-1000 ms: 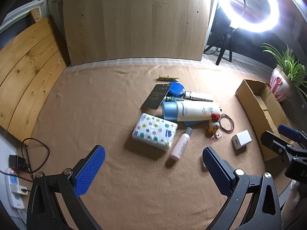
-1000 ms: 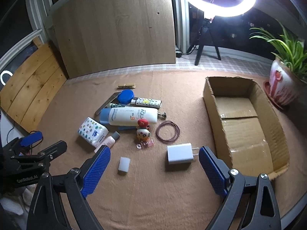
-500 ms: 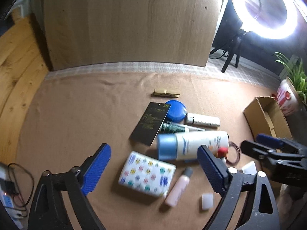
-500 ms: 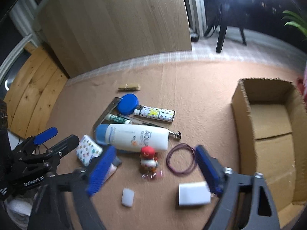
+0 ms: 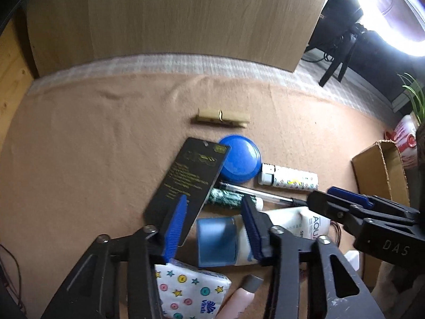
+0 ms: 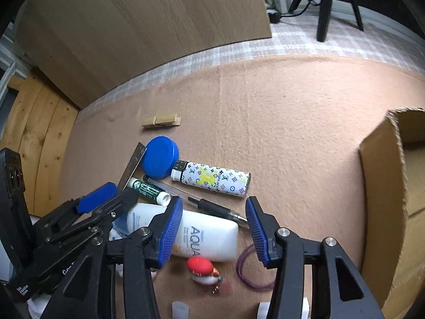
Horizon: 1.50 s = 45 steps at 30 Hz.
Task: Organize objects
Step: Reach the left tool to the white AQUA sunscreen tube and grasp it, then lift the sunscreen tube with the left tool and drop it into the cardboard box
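Note:
A white lotion tube with a blue cap lies on the tan felt in a pile of small items. My left gripper hovers over the cap end with its jaws closing; the cap is between the pads and a gap still shows on the left side. My right gripper straddles the tube's flat end, jaws closing, pads apart from it. Each gripper shows at the edge of the other's view.
Around the tube lie a black card, blue lid, patterned lighter, pen, green balm stick, clothespin, tissue pack, pink bottle, toy figure and hair tie. A cardboard box stands right.
Both grippers have come forward and down over the pile, from wide apart to either end of the lotion tube. Their jaws have narrowed a good deal.

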Tool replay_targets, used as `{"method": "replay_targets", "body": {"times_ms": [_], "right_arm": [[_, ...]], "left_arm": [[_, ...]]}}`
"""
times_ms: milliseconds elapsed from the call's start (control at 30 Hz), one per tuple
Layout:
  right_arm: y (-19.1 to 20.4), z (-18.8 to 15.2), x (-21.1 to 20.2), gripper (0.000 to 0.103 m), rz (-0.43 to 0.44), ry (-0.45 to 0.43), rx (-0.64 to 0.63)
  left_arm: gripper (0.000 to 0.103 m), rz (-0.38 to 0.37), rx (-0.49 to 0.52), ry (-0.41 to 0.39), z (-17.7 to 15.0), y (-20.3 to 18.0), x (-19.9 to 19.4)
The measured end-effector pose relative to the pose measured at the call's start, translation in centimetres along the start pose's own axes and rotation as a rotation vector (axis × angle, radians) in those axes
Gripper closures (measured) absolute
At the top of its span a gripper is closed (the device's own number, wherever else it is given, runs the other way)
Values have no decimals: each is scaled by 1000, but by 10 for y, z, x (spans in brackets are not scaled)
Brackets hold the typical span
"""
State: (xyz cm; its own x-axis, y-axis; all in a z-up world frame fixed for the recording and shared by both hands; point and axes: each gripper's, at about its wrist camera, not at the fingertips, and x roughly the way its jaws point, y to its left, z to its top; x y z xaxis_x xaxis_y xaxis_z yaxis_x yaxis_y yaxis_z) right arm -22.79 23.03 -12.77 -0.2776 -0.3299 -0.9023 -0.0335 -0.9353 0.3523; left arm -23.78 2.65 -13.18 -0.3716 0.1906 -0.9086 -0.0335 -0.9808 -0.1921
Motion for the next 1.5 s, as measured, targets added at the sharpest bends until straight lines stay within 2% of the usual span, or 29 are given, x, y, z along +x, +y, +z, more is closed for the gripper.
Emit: {"method": "replay_targets", "body": {"times_ms": [100,400,633,733,867,1000,1100,1267,1333,1400,1500], "right_arm": [[1,-6,4,59,25,29,-3],[0,-61,-6,61,48,87,-49],[-2,-96,-27,61,49,53,-69],[-3,-110,-32,61,37,53,-65],[-3,-123,-47,61,109,16,-30],[8,-127,-45,61,155,20,-30],[13,-121,-37,61,164,21,-15],[22,-108,-30,61,178,18,-13],[25,-104,-26,61,202,39,-10],[27,-102,-19,62,206,65,-3],[31,-100,-7,66,263,106,24]], "left_arm": [[72,-23,7,16,-5,0,3],[74,-77,109,68,-50,-23,0],[76,-66,150,51,-78,-27,-10],[76,-96,127,61,-86,-21,-15],[76,-112,99,63,-98,-12,-20],[77,-141,93,91,-115,-9,-20],[76,-150,99,79,-124,-14,-23],[74,-200,40,62,-128,-7,-34],[69,-224,36,61,-133,-6,-41],[57,-241,35,67,-134,-7,-40],[57,-248,24,59,-139,-5,-49]]}}
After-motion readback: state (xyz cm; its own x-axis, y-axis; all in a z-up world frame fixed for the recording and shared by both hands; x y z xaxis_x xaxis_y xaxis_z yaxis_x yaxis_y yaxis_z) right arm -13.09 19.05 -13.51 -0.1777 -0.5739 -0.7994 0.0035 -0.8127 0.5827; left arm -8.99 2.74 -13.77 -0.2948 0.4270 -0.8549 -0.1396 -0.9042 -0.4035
